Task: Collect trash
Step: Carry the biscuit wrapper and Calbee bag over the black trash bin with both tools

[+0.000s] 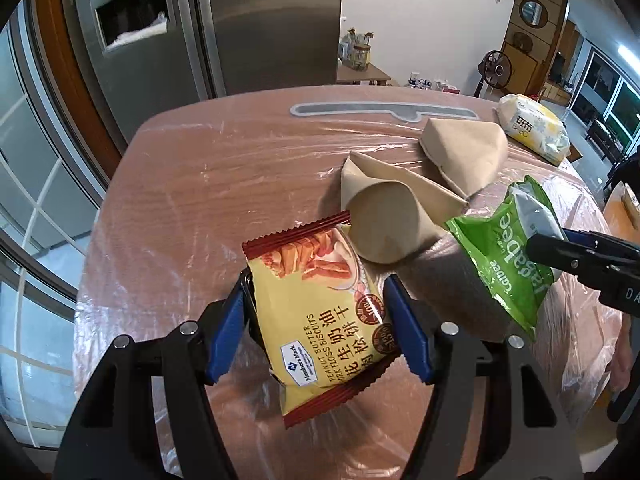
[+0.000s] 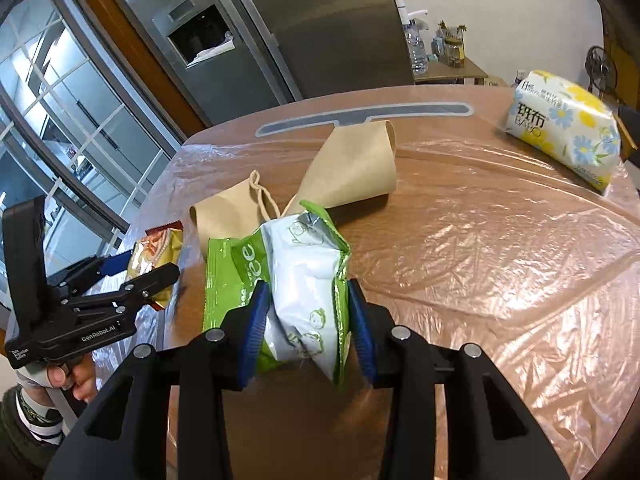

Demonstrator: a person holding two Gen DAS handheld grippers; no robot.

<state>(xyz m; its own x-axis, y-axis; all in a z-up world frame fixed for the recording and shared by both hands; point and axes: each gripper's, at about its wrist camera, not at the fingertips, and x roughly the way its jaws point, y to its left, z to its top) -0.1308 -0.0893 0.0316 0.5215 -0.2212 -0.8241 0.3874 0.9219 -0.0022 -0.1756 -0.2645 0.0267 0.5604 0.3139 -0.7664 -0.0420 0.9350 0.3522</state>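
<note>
My left gripper [image 1: 316,328] is shut on a yellow and red biscuit packet [image 1: 316,304], held just above the table; the same packet [image 2: 154,254] shows at the left of the right wrist view, in the left gripper [image 2: 152,276]. My right gripper [image 2: 306,324] is shut on a crumpled green and white snack bag [image 2: 304,292], lifted a little off the table. In the left wrist view that green bag [image 1: 500,264] hangs at the right, with the right gripper [image 1: 560,250] clamped on its edge. A brown paper bag [image 1: 396,216] lies on its side behind both packets.
The table [image 2: 480,260] is wrapped in wrinkled clear plastic film. A flowered tissue pack [image 2: 564,128] sits at its far right corner. A grey inlay strip [image 1: 384,110] runs along the far edge. A steel fridge [image 1: 248,28] stands beyond. A hand [image 2: 70,376] holds the left gripper.
</note>
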